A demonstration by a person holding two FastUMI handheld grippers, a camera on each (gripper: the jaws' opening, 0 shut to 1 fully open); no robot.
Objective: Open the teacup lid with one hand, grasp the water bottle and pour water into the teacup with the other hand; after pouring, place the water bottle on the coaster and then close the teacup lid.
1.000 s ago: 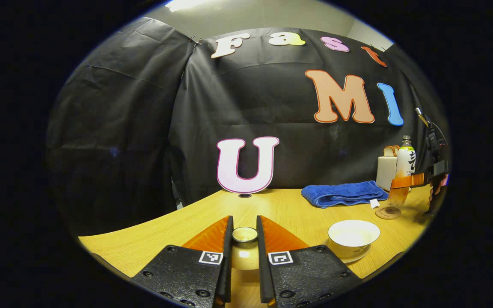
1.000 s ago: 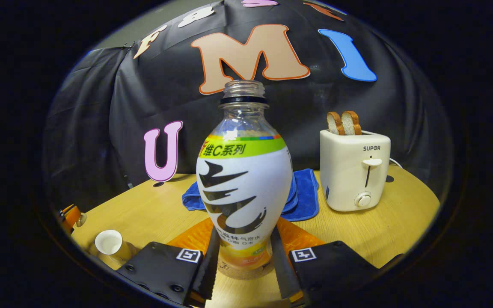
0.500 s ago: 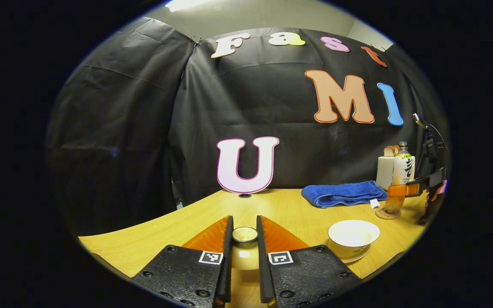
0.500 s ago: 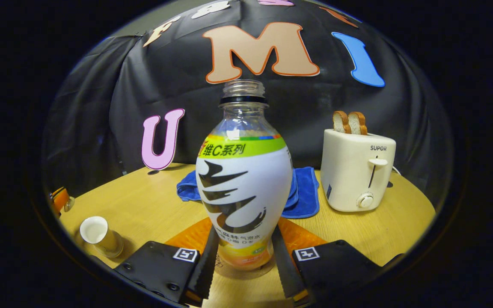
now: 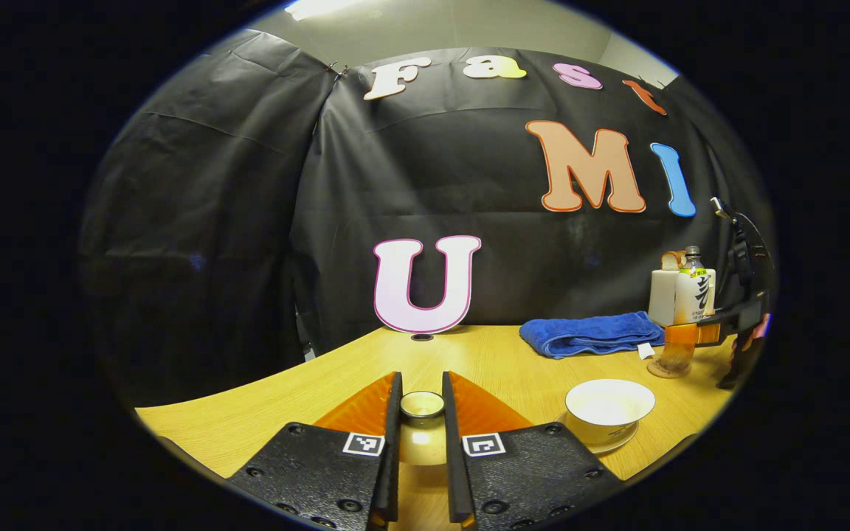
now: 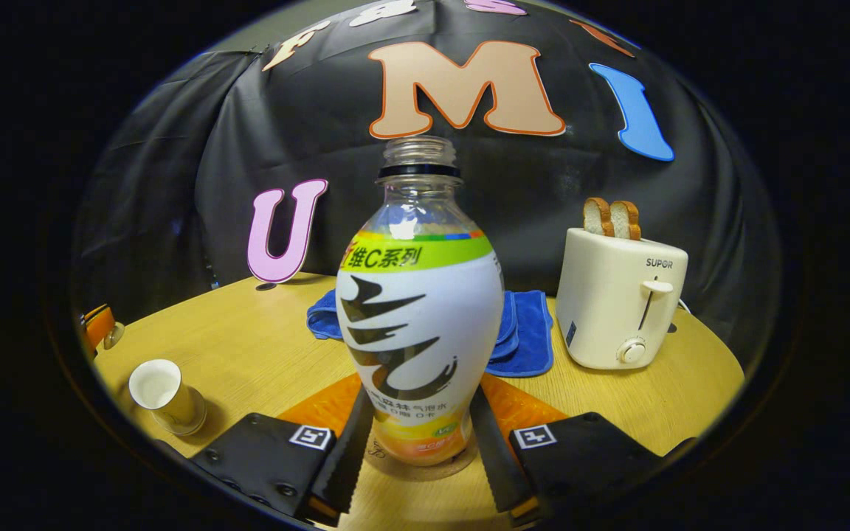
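Left gripper (image 5: 420,413): closed on the teacup lid (image 5: 422,404), bottom centre.
Right gripper (image 6: 417,431): clamped on the water bottle (image 6: 419,317), standing upright on the coaster (image 6: 417,469).
Teacup (image 5: 609,407): uncovered, lower right.

Left gripper (image 5: 420,424) low over the table, level, pointing toward the back wall, fingers (image 5: 393,435) nearly parallel and closed in on the teacup lid (image 5: 422,404), one on each side. Right gripper (image 6: 420,442) also low and level, fingers (image 6: 355,442) clamped on the lower part of the upright water bottle (image 6: 419,324). From the left gripper view, right gripper (image 5: 694,333) far off at the right edge, held sideways across the bottle.
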